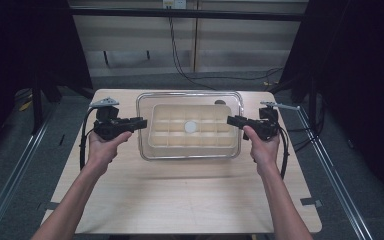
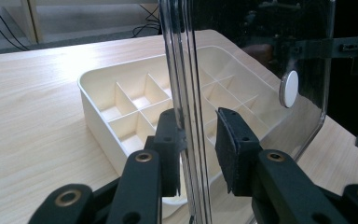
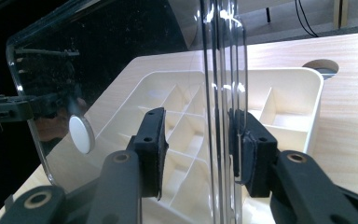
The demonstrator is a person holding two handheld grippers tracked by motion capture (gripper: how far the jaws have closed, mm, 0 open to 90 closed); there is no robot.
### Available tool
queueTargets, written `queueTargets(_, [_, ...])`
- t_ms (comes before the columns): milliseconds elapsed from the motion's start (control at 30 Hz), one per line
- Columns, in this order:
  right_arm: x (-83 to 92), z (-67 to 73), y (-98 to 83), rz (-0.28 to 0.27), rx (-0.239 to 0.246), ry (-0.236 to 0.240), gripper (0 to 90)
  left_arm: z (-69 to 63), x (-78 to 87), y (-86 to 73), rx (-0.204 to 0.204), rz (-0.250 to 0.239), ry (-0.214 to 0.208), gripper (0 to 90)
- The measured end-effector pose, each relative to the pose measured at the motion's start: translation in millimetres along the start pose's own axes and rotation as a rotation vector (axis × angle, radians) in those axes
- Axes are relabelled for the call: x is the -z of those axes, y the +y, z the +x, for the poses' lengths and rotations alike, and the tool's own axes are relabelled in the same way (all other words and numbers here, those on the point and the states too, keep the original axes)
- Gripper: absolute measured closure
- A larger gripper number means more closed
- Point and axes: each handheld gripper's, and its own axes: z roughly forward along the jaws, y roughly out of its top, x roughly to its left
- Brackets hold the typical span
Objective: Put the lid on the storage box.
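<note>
Black jaws of the left gripper (image 1: 139, 122) stand at the clear lid's (image 1: 190, 95) left rim; in the left gripper view one pad touches the rim edge while the other stands a little off it, yet the jaws are about as closed as they go, so this reads as a grip on the lid. The right gripper (image 1: 233, 120) straddles the opposite rim, its jaws parted; in its own view one pad lies against the plastic and the other is clear of it, so it is not clamping, though glare makes that hard to judge. A white round knob (image 1: 190, 126) sits at the lid's middle. Beneath the lid a cream divided tray (image 1: 155, 140) rests on the wooden tabletop (image 1: 180, 200), near its far edge and midway between the side edges.
</note>
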Motion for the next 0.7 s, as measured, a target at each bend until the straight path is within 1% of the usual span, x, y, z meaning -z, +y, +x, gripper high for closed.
queueTargets(200, [-8.0, -2.9, 7.2, 0.003, -0.002, 0.0, 58.4, 7.8, -4.0, 8.4, 0.002, 0.003, 0.009, 71.0])
queueTargets(300, [-11.8, -4.9, 11.1, 0.002, -0.007, -0.003, 58.3, 10.7, -7.3, 13.4, 0.01, 0.004, 0.014, 71.0])
queueTargets(367, [-13.8, -6.8, 13.4, 0.002, -0.007, -0.005, 58.2, 10.7, -8.3, 16.4, 0.014, 0.007, 0.019, 71.0])
queueTargets(400, [-14.8, -7.6, 14.4, 0.003, -0.006, -0.004, 58.1, 9.1, -8.3, 17.6, 0.007, 0.004, 0.025, 71.0])
queueTargets(433, [-15.0, -9.1, 15.2, 0.0, -0.005, -0.003, 58.0, 8.0, -8.8, 18.5, 0.01, -0.003, 0.022, 71.1])
queueTargets(467, [-15.1, -10.9, 15.7, -0.002, -0.009, 0.0, 57.9, 8.2, -9.1, 19.3, 0.005, 0.002, 0.018, 71.1])
queueTargets(500, [-15.4, -12.3, 15.9, -0.002, -0.013, 0.001, 57.9, 8.5, -10.5, 20.3, 0.003, 0.003, 0.016, 71.1])
queueTargets(567, [-16.8, -15.0, 15.9, 0.0, -0.015, 0.0, 57.8, 10.4, -14.1, 21.6, 0.006, 0.007, 0.026, 71.1])
queueTargets(700, [-21.8, -17.0, 16.6, 0.007, -0.016, -0.02, 57.7, 16.9, -21.9, 21.9, 0.018, 0.019, 0.032, 70.9])
